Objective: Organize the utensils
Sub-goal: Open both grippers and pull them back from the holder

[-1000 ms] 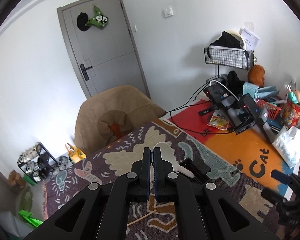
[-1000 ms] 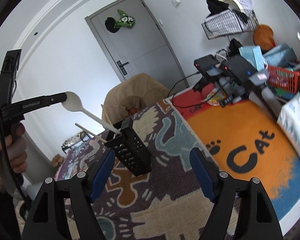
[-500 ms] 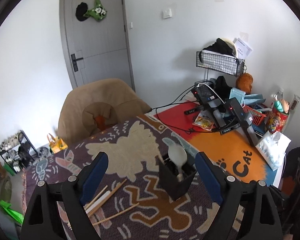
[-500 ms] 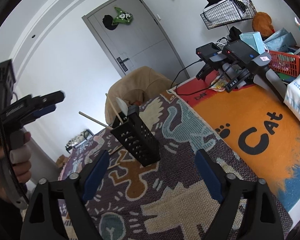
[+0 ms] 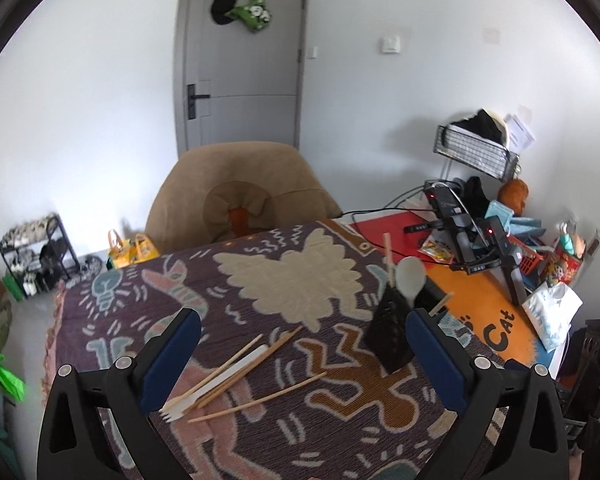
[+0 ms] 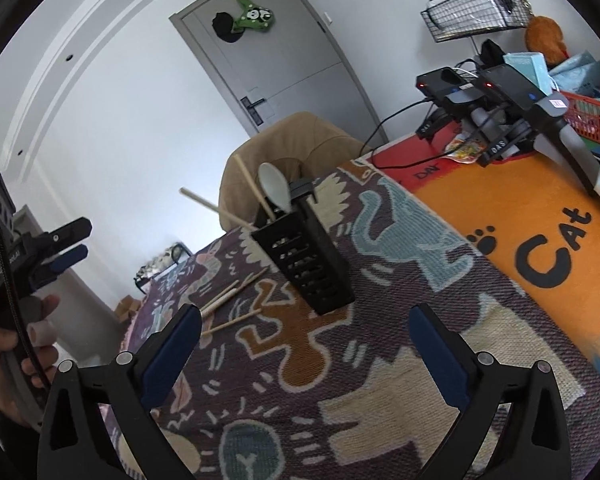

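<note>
The left gripper (image 5: 303,350) hangs above the counter with its blue-padded fingers (image 5: 171,354) spread wide and nothing between them. Straight below that gap lies the loose pile: a white fork (image 5: 216,383) lying among several wooden chopsticks (image 5: 256,399), all flat on the patterned cloth (image 5: 284,280) that covers the counter (image 6: 548,240). The right gripper (image 6: 305,354) is likewise spread wide and empty, held low over the cloth on the near side of the holder, with its fingers (image 6: 440,354) well apart from any utensil.

Beyond both grippers stands the black slotted utensil holder (image 6: 308,264), upright on the cloth. It already carries a white spoon (image 6: 275,192), bowl upward, and at least two chopsticks that lean out over its rim. In the left wrist view the same holder (image 5: 390,334) sits just beside the right-hand finger, near the pile but not touching it.

So the work looks partly done: the spoon and a few sticks are sorted, while the fork and roughly four sticks are left on the cloth. The left gripper seems best placed for the next pick, since the pile lies under it. The thin sticks lie close together and partly crossed, so lifting one alone may disturb the rest.
</note>
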A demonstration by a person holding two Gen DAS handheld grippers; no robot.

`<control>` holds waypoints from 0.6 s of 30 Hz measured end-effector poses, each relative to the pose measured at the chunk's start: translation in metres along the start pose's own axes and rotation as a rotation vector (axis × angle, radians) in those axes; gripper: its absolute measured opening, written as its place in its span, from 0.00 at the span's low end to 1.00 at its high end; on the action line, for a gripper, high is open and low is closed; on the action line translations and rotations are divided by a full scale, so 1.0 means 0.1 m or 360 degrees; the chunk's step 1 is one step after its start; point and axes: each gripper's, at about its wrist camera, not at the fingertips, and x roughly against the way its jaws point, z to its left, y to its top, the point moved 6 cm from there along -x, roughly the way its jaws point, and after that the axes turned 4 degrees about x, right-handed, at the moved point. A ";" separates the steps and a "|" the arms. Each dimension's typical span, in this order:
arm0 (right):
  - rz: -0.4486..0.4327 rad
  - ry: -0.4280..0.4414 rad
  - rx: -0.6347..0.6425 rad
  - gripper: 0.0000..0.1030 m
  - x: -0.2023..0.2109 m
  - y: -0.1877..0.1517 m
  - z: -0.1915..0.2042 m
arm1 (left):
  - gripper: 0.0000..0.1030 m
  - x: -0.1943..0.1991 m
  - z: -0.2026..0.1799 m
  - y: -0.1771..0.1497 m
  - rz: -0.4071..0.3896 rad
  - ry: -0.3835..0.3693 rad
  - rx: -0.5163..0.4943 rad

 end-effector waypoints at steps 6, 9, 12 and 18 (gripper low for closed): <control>0.0031 0.0031 0.0065 1.00 -0.09 -0.06 0.22 | 0.99 0.06 0.35 -0.15 0.0020 0.0030 0.0084; 0.0060 0.0040 0.0086 1.00 -0.16 -0.10 0.31 | 0.99 0.08 0.52 -0.26 0.0034 0.0046 0.0120; 0.0081 0.0049 0.0102 1.00 -0.22 -0.13 0.38 | 0.99 0.10 0.70 -0.37 0.0052 0.0045 0.0175; 0.0110 0.0054 0.0137 1.00 -0.31 -0.19 0.50 | 0.88 0.11 1.03 -0.55 0.0091 0.0056 0.0254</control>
